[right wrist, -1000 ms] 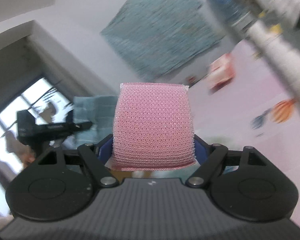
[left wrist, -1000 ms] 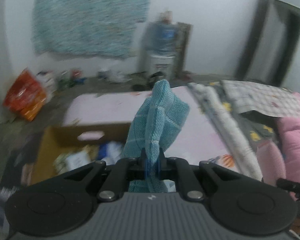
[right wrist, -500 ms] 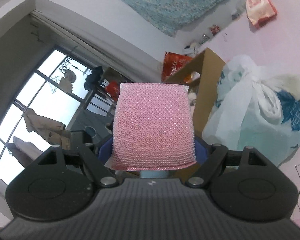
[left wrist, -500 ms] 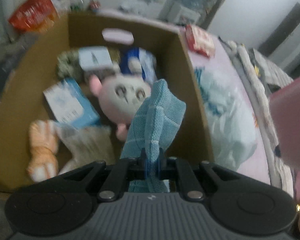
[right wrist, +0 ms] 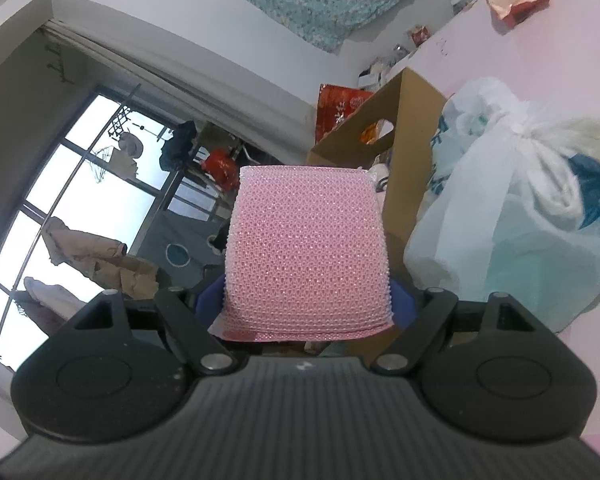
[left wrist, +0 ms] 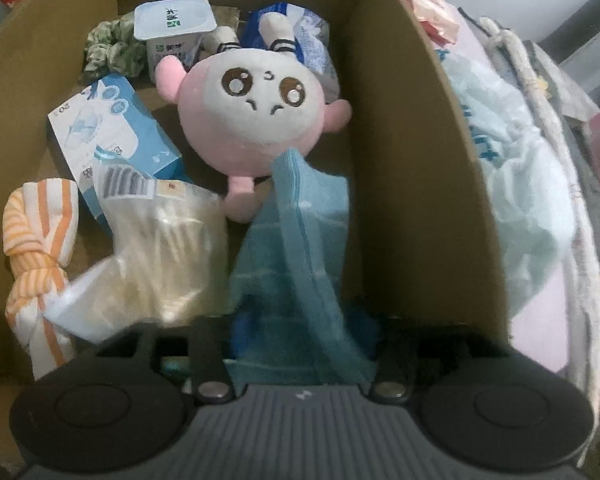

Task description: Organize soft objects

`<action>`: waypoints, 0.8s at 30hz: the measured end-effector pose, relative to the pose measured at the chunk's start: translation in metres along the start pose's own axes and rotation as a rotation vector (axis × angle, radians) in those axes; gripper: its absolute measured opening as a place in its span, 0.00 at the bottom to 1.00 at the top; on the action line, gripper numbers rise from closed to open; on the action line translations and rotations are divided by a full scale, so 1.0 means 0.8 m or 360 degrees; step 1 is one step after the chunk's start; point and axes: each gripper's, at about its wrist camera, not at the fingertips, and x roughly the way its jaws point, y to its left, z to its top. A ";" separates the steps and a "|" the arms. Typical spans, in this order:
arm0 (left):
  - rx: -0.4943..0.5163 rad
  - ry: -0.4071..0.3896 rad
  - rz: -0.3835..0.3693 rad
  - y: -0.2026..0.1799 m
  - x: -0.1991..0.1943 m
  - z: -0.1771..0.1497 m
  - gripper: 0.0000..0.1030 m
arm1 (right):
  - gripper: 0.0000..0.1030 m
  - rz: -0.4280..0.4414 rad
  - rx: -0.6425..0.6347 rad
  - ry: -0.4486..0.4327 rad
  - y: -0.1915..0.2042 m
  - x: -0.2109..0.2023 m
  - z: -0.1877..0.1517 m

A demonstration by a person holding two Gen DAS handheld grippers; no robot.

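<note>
My left tongs (left wrist: 300,344) are spread wide over the box (left wrist: 415,184), and the blue cloth (left wrist: 296,248) lies between them, draped down into the box with its tip touching the plush (left wrist: 256,104). I judge it is released, or nearly; whether a finger is snagged in the fabric I cannot tell, since the cloth hides the tips. My right tongs (right wrist: 307,308) are clamped on the pink sponge (right wrist: 307,248), held off to the side of the box, beside the white bag (right wrist: 511,208).

Step in hand: finish the cloth drop. To do it well, I'd lift the left straight up and out, jaws kept wide, so the cloth doesn't drag back over the rim. Avoid nudging the clear packet (left wrist: 160,248) or the striped towel (left wrist: 36,248). Then bring the sponge over the open corner near the right wall, low inside, and let go only once it is past the rim.
</note>
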 end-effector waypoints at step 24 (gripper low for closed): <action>-0.0153 -0.0587 -0.0468 0.003 -0.172 0.000 0.79 | 0.79 -0.0219 -0.0396 0.0112 0.044 0.119 -0.036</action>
